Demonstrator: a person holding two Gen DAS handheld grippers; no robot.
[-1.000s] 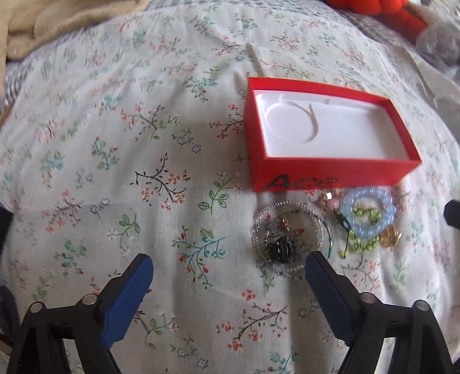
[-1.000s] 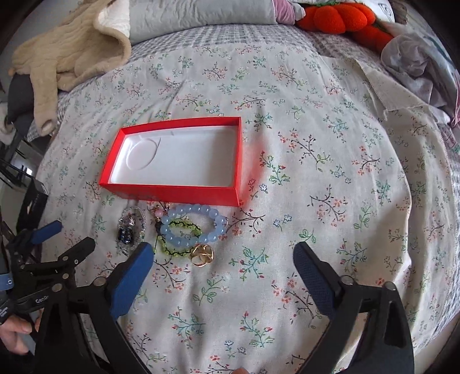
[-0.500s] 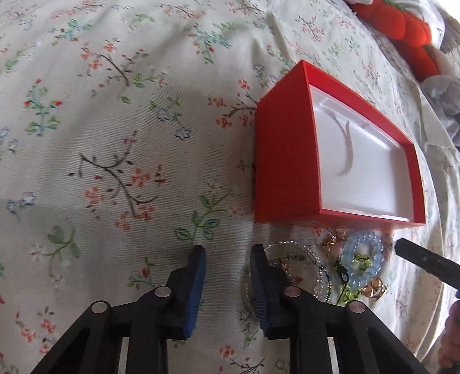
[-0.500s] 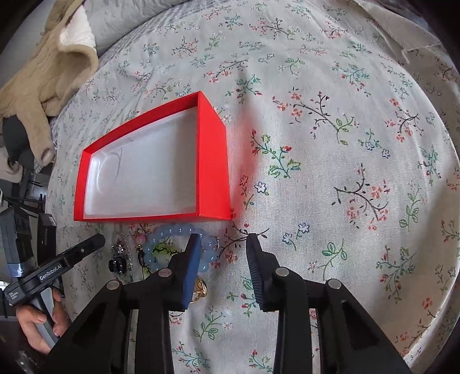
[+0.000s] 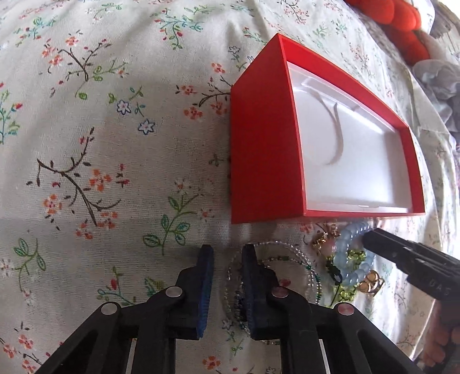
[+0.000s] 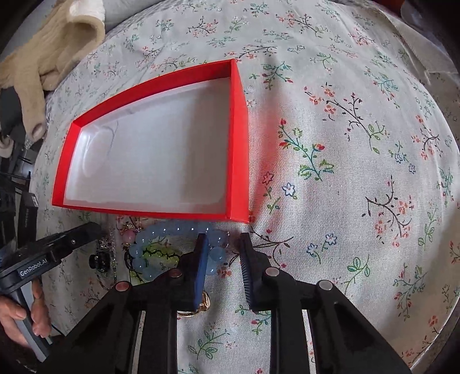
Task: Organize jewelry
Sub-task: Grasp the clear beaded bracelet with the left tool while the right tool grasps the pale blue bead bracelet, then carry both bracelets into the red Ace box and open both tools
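Both tongs stand narrowly parted with nothing between their pads; the left gripper (image 5: 227, 253) hangs low over the floral sheet (image 5: 95, 149), its right pad over the near-left arc of a clear bead loop (image 5: 290, 253), though whether pad and beads touch I cannot tell; the right gripper (image 6: 222, 241) sits over the right end of the blue bracelet (image 6: 161, 231), its left pad crossing in front of the beads, its right pad over bare sheet; a blue bead shows in the gap, but no grip on it is visible.

Jewelry lies in a loose heap on the sheet just before the near wall of the red box (image 5: 261, 138); the blue bracelet is just beside that wall, a green bead string (image 6: 156, 253) inside its ring, a pink charm (image 6: 129, 237) at its left end, a gold ring (image 5: 371, 283) on the near side, partly hidden under the right gripper in its own view; a dark charm (image 6: 99, 260) lies further left, inside the clear loop.

White lining of the box holds only a moulded curve; no jewelry is in it.

Beyond lie a cream knit (image 6: 51, 49) at the sheet's far left and an orange plush (image 5: 399, 26) at its far right.
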